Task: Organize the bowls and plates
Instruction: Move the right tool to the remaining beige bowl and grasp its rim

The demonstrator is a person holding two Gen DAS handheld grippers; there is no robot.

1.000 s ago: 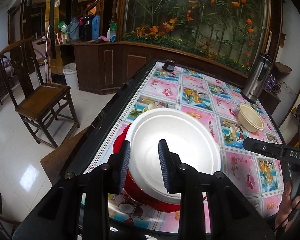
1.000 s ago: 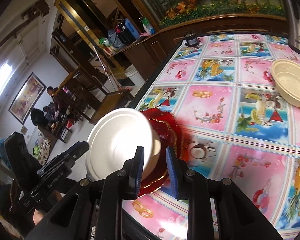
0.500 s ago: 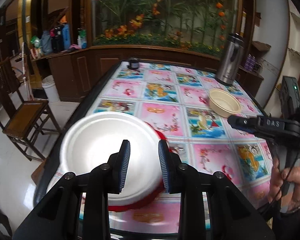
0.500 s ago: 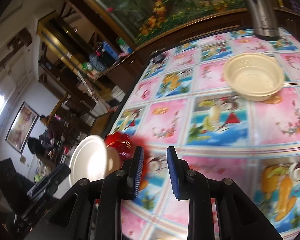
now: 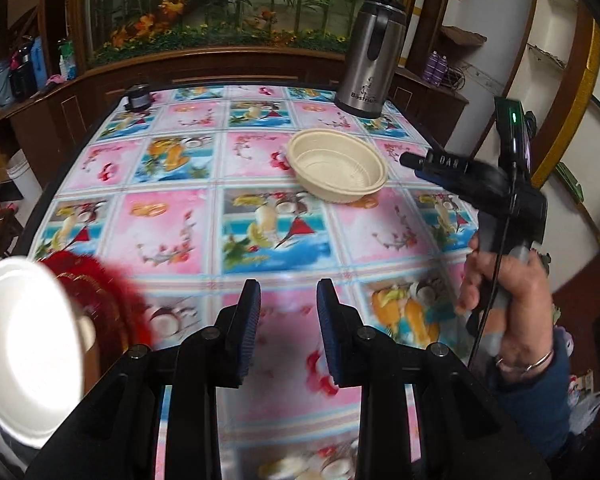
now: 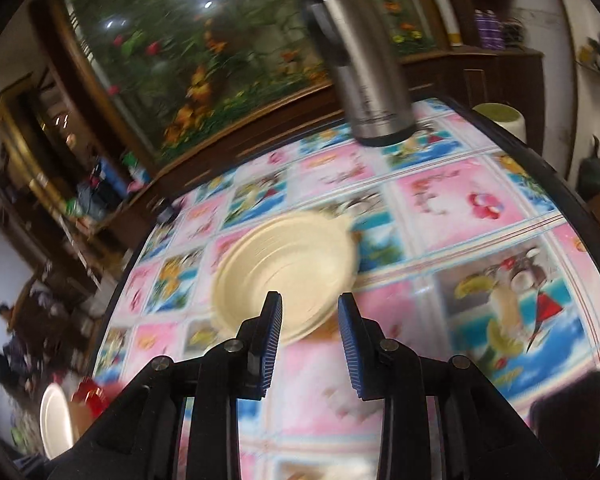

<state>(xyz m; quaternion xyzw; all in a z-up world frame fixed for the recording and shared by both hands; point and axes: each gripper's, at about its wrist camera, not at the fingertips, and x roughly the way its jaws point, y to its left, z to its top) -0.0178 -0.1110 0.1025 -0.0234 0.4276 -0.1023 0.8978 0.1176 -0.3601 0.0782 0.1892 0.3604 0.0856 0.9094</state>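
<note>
From the left wrist, the left gripper (image 5: pixel 288 316) hangs spread and empty over the table (image 5: pixel 180 220), with the white plate (image 5: pixel 24 360) on the red plate (image 5: pixel 100 292) overhanging the near-left edge, where a nudge could tip them off. From the right wrist, the right gripper (image 6: pixel 309 340) is parted and empty just short of the cream bowl (image 6: pixel 284 268); blur suggests speed, so it may shove the light bowl toward the steel flask (image 6: pixel 363 60) rather than straddle its rim.

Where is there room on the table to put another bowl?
The widest bare stretch lies between the beige bowl and the white plate on the red plates. More room sits between bowl and small dark jar. Tighter spot: beside the steel flask.
</note>
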